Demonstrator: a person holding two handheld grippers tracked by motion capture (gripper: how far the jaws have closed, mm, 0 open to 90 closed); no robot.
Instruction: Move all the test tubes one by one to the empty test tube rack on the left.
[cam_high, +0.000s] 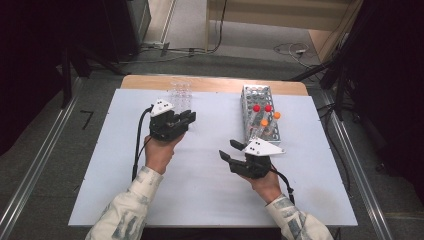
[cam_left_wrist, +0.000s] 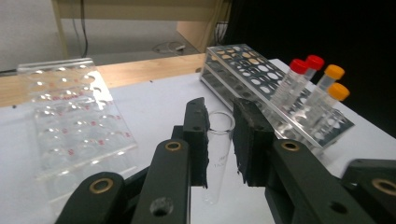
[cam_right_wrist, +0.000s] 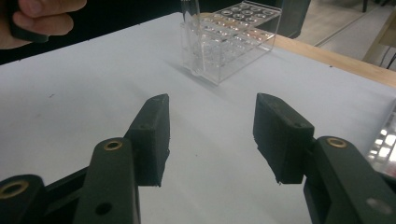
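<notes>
left gripper (cam_left_wrist: 219, 140) clamps tube (cam_left_wrist: 218, 154) | right gripper (cam_right_wrist: 210, 135) open, empty | clear rack (cam_high: 181, 93) at our 11 o'clock | tube: light, slippery, fragile glass; we grip mid-body

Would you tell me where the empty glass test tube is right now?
The glass test tube is clamped in the left gripper, above the table between the clear rack and the metal rack.

On the surface (cam_high: 210, 200), the clear rack (cam_high: 181, 94) is set at the far left and the metal rack (cam_high: 260, 117) at the far right, well apart. Four capped tubes (cam_high: 265, 114) are stood in the metal rack. An open tube (cam_left_wrist: 218, 154) is clamped in the left claw (cam_high: 189, 119), near the clear rack. The right claw (cam_high: 229, 149) is held just before the metal rack.
</notes>
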